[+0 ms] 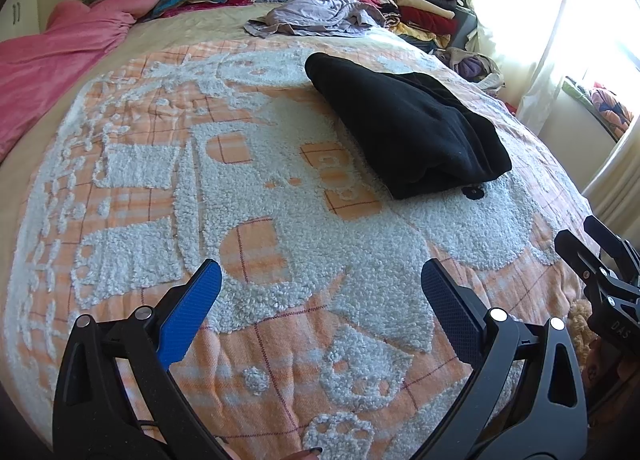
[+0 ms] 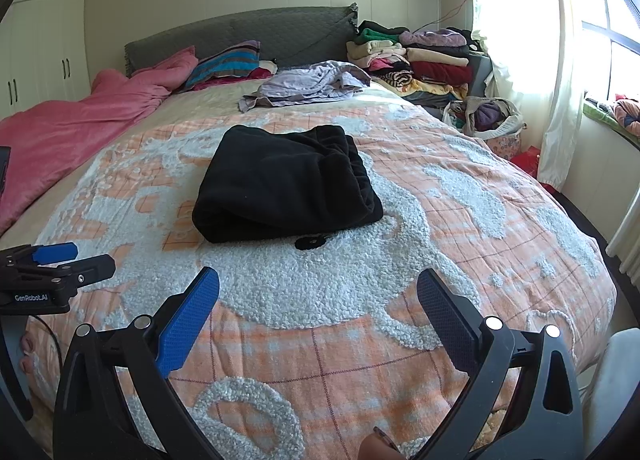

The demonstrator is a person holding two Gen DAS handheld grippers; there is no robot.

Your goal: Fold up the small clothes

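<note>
Both grippers hovered over the blanket point(image 2: 460, 228), apart from the cloth. Left gripper point(image 1: 320, 300) had its jaws spread, empty; right gripper point(image 2: 318, 300) likewise spread and empty. One black garment point(image 2: 286, 188) lay folded into a compact bundle mid-bed, ahead of both. Judged: this fold looked finished, so the step in hand was the gap between pieces. Next move probably calls for reaching to the far end of the bed for the one loose lilac garment point(image 2: 308, 84). Count: two grippers, one folded piece, one loose piece, one stack of clothes point(image 2: 424, 60) beside the headboard.
</note>
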